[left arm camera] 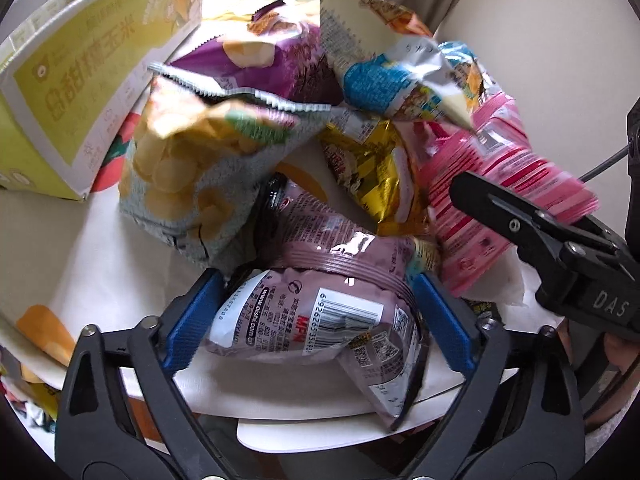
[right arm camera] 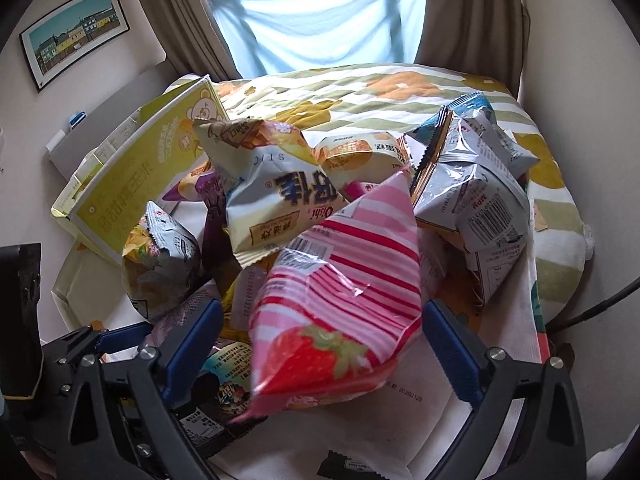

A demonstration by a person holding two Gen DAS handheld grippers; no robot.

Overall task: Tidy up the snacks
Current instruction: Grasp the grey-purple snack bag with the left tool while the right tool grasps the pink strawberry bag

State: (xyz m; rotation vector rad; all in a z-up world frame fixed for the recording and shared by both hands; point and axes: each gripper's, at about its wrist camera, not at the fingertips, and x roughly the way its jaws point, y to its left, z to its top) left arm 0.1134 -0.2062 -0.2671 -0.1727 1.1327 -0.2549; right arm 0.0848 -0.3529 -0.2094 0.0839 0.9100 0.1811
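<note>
A heap of snack bags lies on a white surface (left arm camera: 100, 264). In the left wrist view my left gripper (left arm camera: 318, 280) stands wide around a mauve bag (left arm camera: 320, 320) with a barcode. The bag fills the gap between the blue pads (left arm camera: 192, 320), and I see no squeeze on it. In the right wrist view my right gripper (right arm camera: 322, 308) straddles a pink striped strawberry bag (right arm camera: 340, 280). A gap shows beside its left pad (right arm camera: 192, 344), so the jaws are open. The pink bag (left arm camera: 480, 200) and a black finger of the right gripper (left arm camera: 520, 220) also show in the left wrist view.
A yellow-green carton (left arm camera: 80, 80) stands open at the left of the heap. A pale green chip bag (left arm camera: 192, 168), a gold bag (left arm camera: 368, 160), a purple bag (left arm camera: 260, 56) and a silver barcode bag (right arm camera: 480, 200) crowd around. Behind is a flowered bed cover (right arm camera: 400, 92).
</note>
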